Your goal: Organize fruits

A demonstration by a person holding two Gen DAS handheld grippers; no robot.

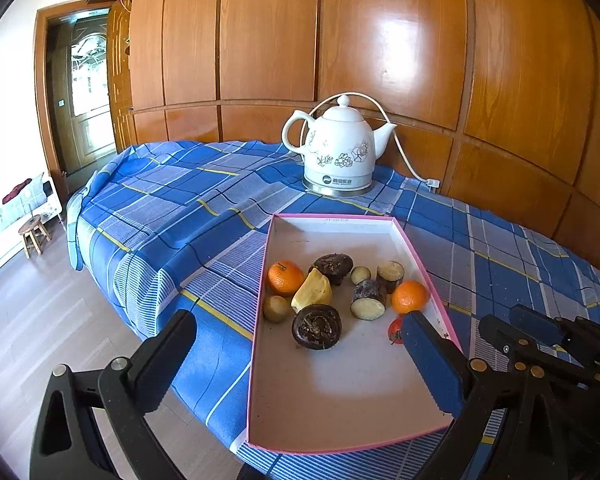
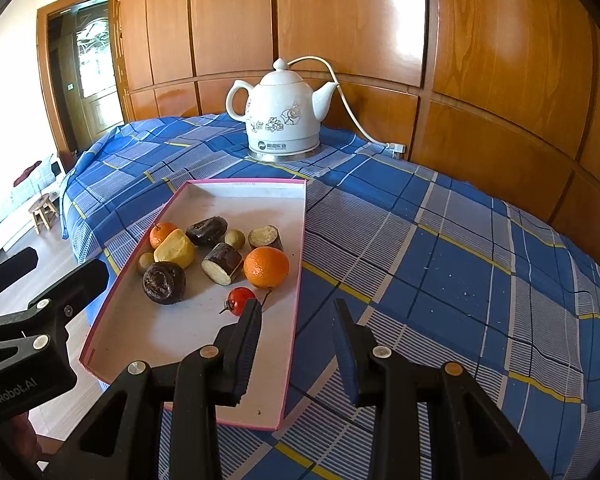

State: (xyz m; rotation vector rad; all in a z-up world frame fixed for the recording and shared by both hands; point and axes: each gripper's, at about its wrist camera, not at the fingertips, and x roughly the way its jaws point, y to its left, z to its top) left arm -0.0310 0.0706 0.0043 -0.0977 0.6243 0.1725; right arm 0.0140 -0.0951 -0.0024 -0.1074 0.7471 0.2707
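A white tray with a pink rim (image 1: 332, 216) (image 2: 244, 181) lies on the blue checked cloth. It holds two oranges (image 1: 285, 277) (image 2: 266, 267), a yellow fruit (image 1: 312, 292), two dark round fruits (image 1: 317, 326), two cut cane pieces (image 1: 368, 300), two small greenish fruits (image 1: 277, 308) and a small red fruit (image 2: 240, 300). My left gripper (image 1: 298, 316) hangs wide open over the tray's near half, empty. My right gripper (image 2: 296, 304) is open over the tray's right rim, just short of the red fruit, with nothing between its fingers.
A white flowered kettle (image 1: 338, 148) (image 2: 284, 116) stands behind the tray, its cord running to a socket by the wood-panel wall (image 2: 480, 80). The table drops off at the left to the floor, where a small stool (image 1: 34, 234) stands. Bare cloth (image 2: 460, 260) stretches right of the tray.
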